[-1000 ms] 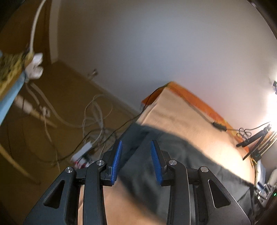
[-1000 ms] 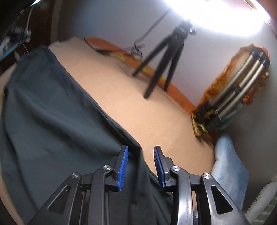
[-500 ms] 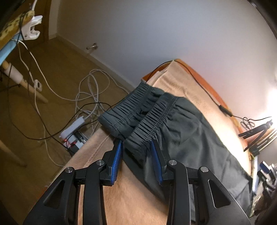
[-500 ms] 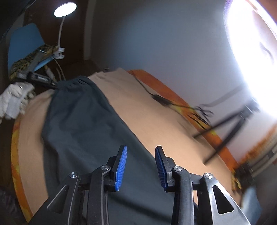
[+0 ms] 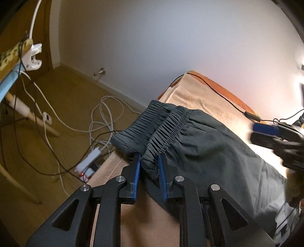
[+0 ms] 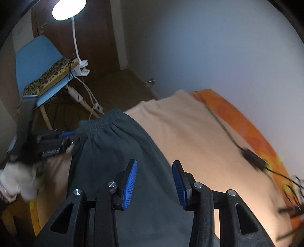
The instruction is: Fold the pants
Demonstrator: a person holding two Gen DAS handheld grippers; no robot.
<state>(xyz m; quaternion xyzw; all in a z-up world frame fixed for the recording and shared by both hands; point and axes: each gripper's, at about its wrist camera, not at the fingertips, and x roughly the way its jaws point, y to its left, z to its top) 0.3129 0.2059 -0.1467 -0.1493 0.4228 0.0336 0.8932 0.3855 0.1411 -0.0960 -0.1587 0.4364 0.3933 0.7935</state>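
Lower centre of the left wrist view: left gripper [image 5: 149,172] closing, blue pads pinching the elastic waistband [image 5: 165,131] of the dark grey pants [image 5: 209,152], spread over a beige blanket [image 5: 205,98]. Upper left: blue chair [image 6: 34,57], clip lamp [image 6: 68,9], white cables [image 5: 102,117] tangled on the floor. Right gripper [image 6: 154,183] blurred, jaws opening, empty above the pants [image 6: 117,152]. Black cable [image 6: 247,152] along the orange edge.

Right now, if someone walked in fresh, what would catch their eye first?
The dark grey pants spread across the tan-covered bed, their gathered waistband between the closing left tongs. The right tongs hang above the fabric, opening with nothing between them. A lit clip lamp glows over the blue chair.
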